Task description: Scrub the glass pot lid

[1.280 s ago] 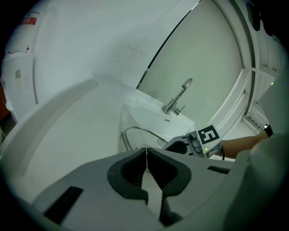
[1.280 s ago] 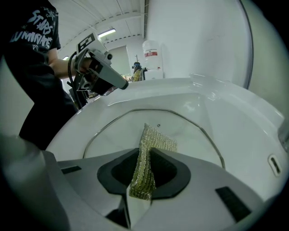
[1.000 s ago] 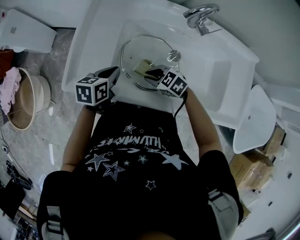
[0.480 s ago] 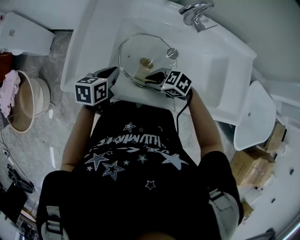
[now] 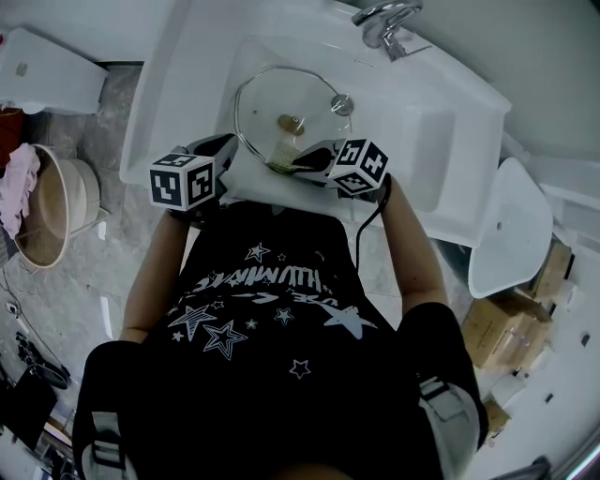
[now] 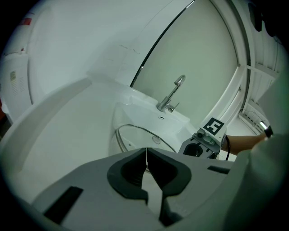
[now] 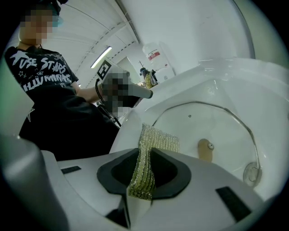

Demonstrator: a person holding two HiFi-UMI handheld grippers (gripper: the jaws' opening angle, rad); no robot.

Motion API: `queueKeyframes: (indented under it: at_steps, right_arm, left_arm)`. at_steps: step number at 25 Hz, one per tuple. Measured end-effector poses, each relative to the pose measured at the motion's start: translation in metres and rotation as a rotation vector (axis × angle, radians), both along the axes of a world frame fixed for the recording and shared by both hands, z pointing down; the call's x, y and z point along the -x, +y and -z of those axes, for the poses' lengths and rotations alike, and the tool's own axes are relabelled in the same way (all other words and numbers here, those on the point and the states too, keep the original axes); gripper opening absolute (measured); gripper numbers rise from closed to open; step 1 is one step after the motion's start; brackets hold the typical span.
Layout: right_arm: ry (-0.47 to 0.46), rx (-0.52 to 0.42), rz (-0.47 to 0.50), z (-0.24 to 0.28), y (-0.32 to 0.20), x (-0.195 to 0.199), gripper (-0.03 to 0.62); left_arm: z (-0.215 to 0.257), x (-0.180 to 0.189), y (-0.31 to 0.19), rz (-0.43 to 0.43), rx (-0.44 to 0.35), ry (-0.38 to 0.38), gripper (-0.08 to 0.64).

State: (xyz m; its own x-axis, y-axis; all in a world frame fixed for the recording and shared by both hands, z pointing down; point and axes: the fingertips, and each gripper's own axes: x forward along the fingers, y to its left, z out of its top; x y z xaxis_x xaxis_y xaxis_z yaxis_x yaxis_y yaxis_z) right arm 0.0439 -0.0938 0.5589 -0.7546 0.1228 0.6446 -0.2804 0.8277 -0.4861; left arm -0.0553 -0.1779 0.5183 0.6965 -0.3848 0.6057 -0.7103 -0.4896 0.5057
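The glass pot lid [image 5: 267, 101] lies flat in the basin of the white sink [image 5: 187, 75], its tan knob [image 7: 205, 150] at its middle and the faucet [image 5: 384, 23] beyond its far side. The right gripper [image 7: 144, 163] pinches a yellow-green mesh scrub pad [image 7: 156, 142] between its jaws, with the pad's free end over the lid's near edge. The left gripper [image 6: 146, 159] sits just off the lid's near-left edge by the sink rim, its jaws pressed together on nothing.
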Motion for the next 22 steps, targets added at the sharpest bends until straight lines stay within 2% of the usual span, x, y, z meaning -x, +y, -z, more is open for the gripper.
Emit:
queueKeyframes:
  at_steps: [7, 13, 19, 22]
  right_arm:
    - [-0.03, 0.002, -0.019, 0.005, -0.003, -0.002, 0.083]
    - [-0.074, -0.058, -0.145, 0.016, -0.032, -0.018, 0.078]
    - [-0.009, -0.169, -0.227, 0.007, -0.066, -0.034, 0.075]
    - [0.105, -0.298, -0.267, -0.004, -0.095, -0.044, 0.074]
  left_arm:
    - [-0.002, -0.002, -0.001, -0.004, 0.003, -0.002, 0.014]
    - [-0.004, -0.001, -0.005, 0.004, 0.01, -0.002, 0.014]
    - [-0.007, 0.002, -0.011, 0.014, 0.016, -0.004, 0.014]
    - [-0.008, 0.003, -0.015, 0.016, 0.021, -0.004, 0.014]
